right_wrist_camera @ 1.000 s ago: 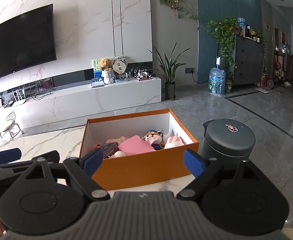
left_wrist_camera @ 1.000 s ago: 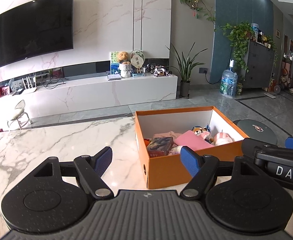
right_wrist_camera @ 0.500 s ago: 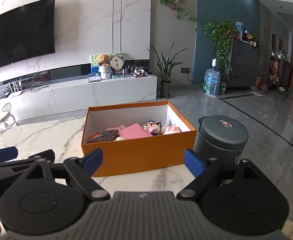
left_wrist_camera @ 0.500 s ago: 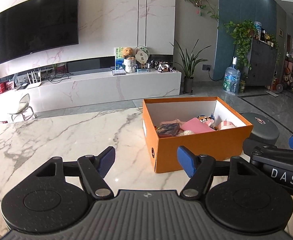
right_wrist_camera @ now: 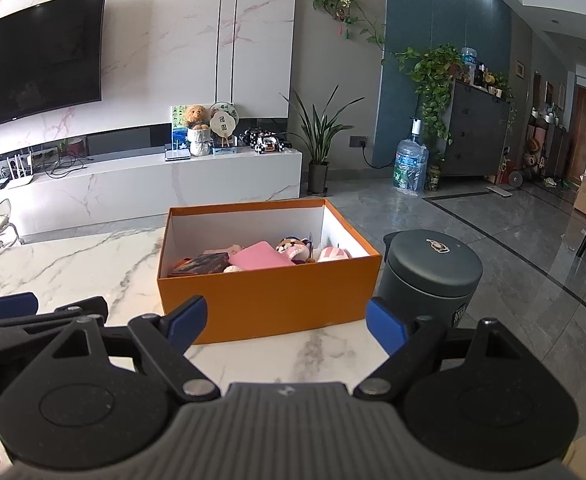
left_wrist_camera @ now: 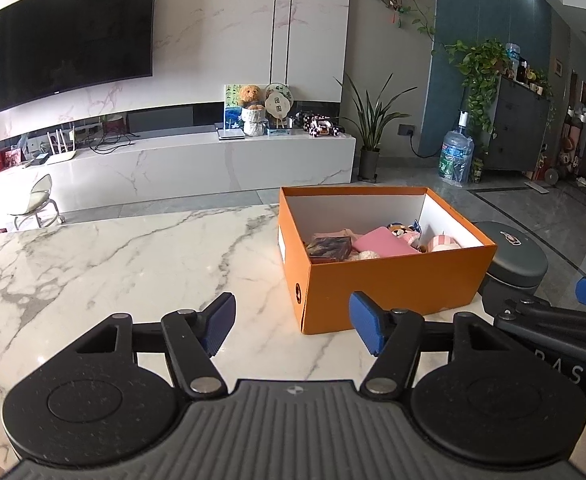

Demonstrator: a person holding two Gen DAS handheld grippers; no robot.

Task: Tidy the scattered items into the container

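Note:
An orange cardboard box point(left_wrist_camera: 393, 288) stands on the white marble table point(left_wrist_camera: 133, 256), near its right edge. Inside lie a pink pouch point(left_wrist_camera: 385, 242), a dark patterned box point(left_wrist_camera: 329, 246), a small plush toy point(left_wrist_camera: 403, 234) and other small items. The same orange box point(right_wrist_camera: 269, 300) shows in the right wrist view, straight ahead. My left gripper point(left_wrist_camera: 293, 326) is open and empty, above the table in front of the box's left corner. My right gripper point(right_wrist_camera: 285, 322) is open and empty, in front of the box's near wall.
A dark round bin point(right_wrist_camera: 433, 268) stands on the floor just right of the table, next to the box. Beyond the table are a low marble TV console point(left_wrist_camera: 173, 164), a wall TV point(left_wrist_camera: 69, 36), a potted plant point(right_wrist_camera: 319, 136) and a water bottle point(right_wrist_camera: 411, 166).
Both grippers have drawn back from the box and risen, so the box looks smaller and farther away. Both stay open and empty.

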